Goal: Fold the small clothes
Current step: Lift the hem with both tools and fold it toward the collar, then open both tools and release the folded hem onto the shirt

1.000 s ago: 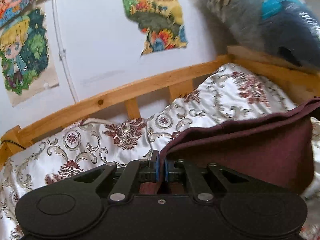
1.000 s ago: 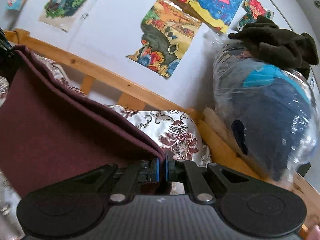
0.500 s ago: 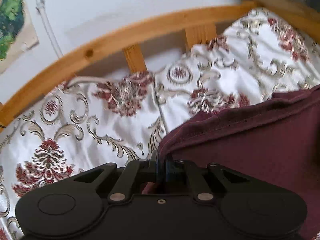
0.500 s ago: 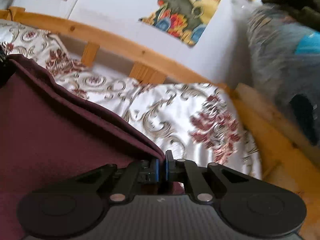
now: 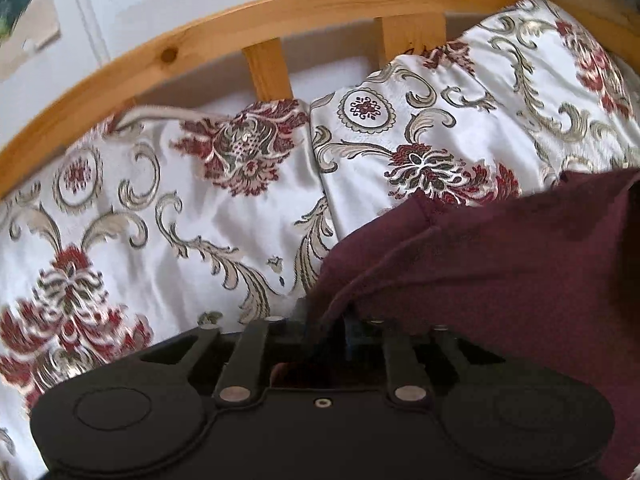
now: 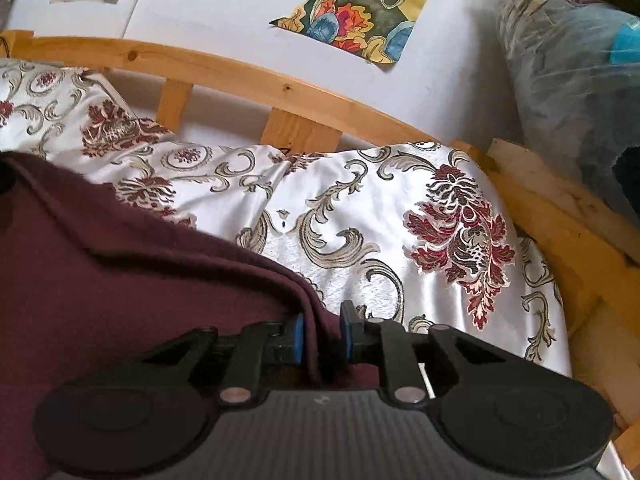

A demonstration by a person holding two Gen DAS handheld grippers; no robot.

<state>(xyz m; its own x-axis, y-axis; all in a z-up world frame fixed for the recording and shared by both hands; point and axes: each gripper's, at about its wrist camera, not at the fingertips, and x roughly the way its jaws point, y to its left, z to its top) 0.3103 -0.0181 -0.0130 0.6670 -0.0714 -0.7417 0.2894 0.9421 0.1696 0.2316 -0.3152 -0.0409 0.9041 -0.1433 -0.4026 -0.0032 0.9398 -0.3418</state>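
Both jaw pairs stand apart, a strip of cloth running through each gap. On my right gripper point(image 6: 321, 336) the two blue pads point(image 6: 297, 339) are separated, and the folded corner of the maroon garment point(image 6: 120, 280) passes between them; neither pad presses it flat, though whether the cloth brushes a pad I cannot tell. On my left gripper point(image 5: 326, 326) the fingers are likewise parted. One blue pad point(image 5: 349, 338) shows on the right side; the other is hidden behind a fold of the maroon garment point(image 5: 500, 264) that drapes into the gap and over the linkage.

Garment position: it spans between my two grippers, filling the lower right of the left wrist view and the lower left of the right wrist view. Its doubled hem edge runs diagonally up and away from each jaw gap. Fabric is a dark wine knit, layered.

Beyond the cloth: a white satin bedcover point(image 6: 380, 216) with red floral and grey scroll pattern, the garment lying on it. Farther back, a curved pine bed rail point(image 5: 280, 12) with short slats. Behind that, a white wall with a coloured drawing point(image 6: 360, 8). At far right, a clear plastic bag point(image 6: 572, 60) holding dark contents.
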